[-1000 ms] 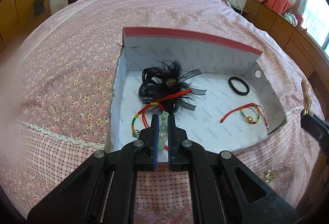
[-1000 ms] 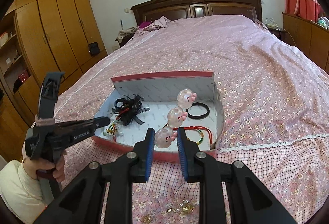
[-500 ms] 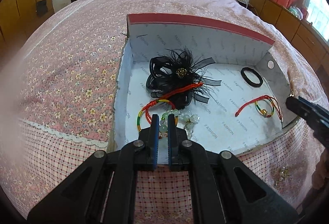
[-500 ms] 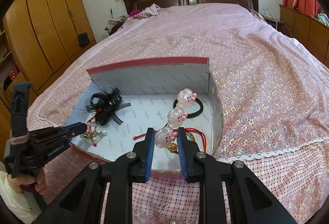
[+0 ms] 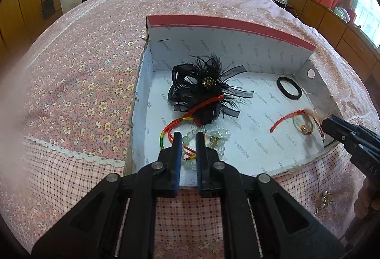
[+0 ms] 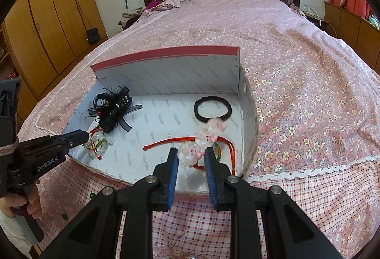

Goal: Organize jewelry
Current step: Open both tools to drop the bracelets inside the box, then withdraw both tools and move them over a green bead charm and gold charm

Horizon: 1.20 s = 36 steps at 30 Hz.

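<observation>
An open white cardboard box with a red rim [image 5: 228, 27] lies on the bed, holding a black feathered hair bow [image 5: 204, 90], a black elastic hair tie [image 6: 212, 108] and a red cord bracelet [image 5: 288, 117]. A pale green glass-bead bracelet [image 5: 213, 137] lies on a red, yellow and green woven cord bracelet [image 5: 166, 131] near the front left corner. A string of clear pink pig-shaped beads [image 6: 201, 140] hangs tilted above the right side.

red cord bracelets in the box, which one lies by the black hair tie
The red cord bracelet on the right, under the right gripper; the other lies beside the black feather hair clip.

The box [image 6: 166, 73] on the bed [image 6: 296, 64] holds the hair tie [image 6: 212, 108] behind the bracelet [image 6: 223, 142].
</observation>
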Each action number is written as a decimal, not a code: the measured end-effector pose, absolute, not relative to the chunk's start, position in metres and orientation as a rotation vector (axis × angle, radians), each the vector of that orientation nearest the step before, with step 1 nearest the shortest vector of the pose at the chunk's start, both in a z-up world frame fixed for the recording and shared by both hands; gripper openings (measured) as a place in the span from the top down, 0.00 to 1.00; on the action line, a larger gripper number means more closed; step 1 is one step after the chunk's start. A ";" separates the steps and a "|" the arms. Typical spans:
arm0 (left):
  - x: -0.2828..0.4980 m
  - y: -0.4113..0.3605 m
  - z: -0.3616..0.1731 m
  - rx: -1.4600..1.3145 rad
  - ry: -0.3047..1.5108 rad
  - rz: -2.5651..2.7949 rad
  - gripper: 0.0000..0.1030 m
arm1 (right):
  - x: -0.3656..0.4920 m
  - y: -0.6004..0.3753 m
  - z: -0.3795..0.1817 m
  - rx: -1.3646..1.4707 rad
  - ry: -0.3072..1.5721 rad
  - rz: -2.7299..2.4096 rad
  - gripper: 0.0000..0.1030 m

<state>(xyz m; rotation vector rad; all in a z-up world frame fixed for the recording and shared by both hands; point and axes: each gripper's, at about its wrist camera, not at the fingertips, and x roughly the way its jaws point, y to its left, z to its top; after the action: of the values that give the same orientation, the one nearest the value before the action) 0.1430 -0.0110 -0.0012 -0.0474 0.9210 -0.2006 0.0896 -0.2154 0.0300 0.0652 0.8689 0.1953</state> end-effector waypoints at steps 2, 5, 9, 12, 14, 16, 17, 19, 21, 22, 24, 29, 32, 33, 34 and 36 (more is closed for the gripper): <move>0.139 -0.009 0.001 -0.047 0.918 -0.202 0.87 | 0.088 -0.217 0.033 0.077 0.861 0.185 0.75; 0.131 -0.006 0.004 -0.052 0.914 -0.204 0.83 | 0.084 -0.220 0.040 0.096 0.840 0.183 0.67; 0.123 -0.001 0.009 -0.063 0.910 -0.206 0.82 | 0.076 -0.222 0.051 0.107 0.813 0.189 0.65; 0.113 0.004 0.015 -0.069 0.906 -0.209 0.80 | 0.068 -0.222 0.060 0.111 0.794 0.193 0.64; 0.108 0.006 0.018 -0.072 0.902 -0.212 0.79 | 0.062 -0.222 0.065 0.110 0.784 0.195 0.64; 0.104 0.008 0.022 -0.073 0.899 -0.214 0.79 | 0.055 -0.222 0.070 0.108 0.775 0.195 0.63; 0.101 0.009 0.024 -0.075 0.898 -0.214 0.78 | 0.051 -0.221 0.072 0.105 0.770 0.196 0.63; 0.098 0.012 0.027 -0.078 0.896 -0.210 0.78 | 0.044 -0.221 0.075 0.101 0.764 0.198 0.62; 0.094 0.012 0.029 -0.080 0.894 -0.207 0.77 | 0.038 -0.221 0.077 0.099 0.763 0.199 0.61; 0.092 0.011 0.030 -0.080 0.893 -0.207 0.77 | 0.034 -0.221 0.078 0.098 0.764 0.201 0.61; 0.088 0.011 0.031 -0.078 0.890 -0.209 0.76 | 0.028 -0.222 0.078 0.098 0.764 0.200 0.61; 0.079 0.007 0.033 -0.079 0.915 -0.206 0.76 | 0.014 -0.226 0.075 0.098 0.776 0.192 0.60; 0.074 0.005 0.032 -0.078 0.917 -0.214 0.75 | 0.005 -0.228 0.072 0.091 0.780 0.183 0.60; 0.073 0.004 0.032 -0.077 0.918 -0.217 0.75 | 0.003 -0.229 0.070 0.090 0.785 0.181 0.60; 0.071 0.003 0.032 -0.077 0.919 -0.220 0.75 | 0.001 -0.230 0.068 0.091 0.792 0.179 0.60; 0.069 0.002 0.031 -0.076 0.922 -0.224 0.75 | -0.003 -0.231 0.064 0.091 0.801 0.178 0.60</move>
<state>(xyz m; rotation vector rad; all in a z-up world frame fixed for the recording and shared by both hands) 0.0691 0.0019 0.0307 -0.0758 0.9217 -0.2242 -0.0029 -0.2306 0.0639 0.0908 0.8007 0.1776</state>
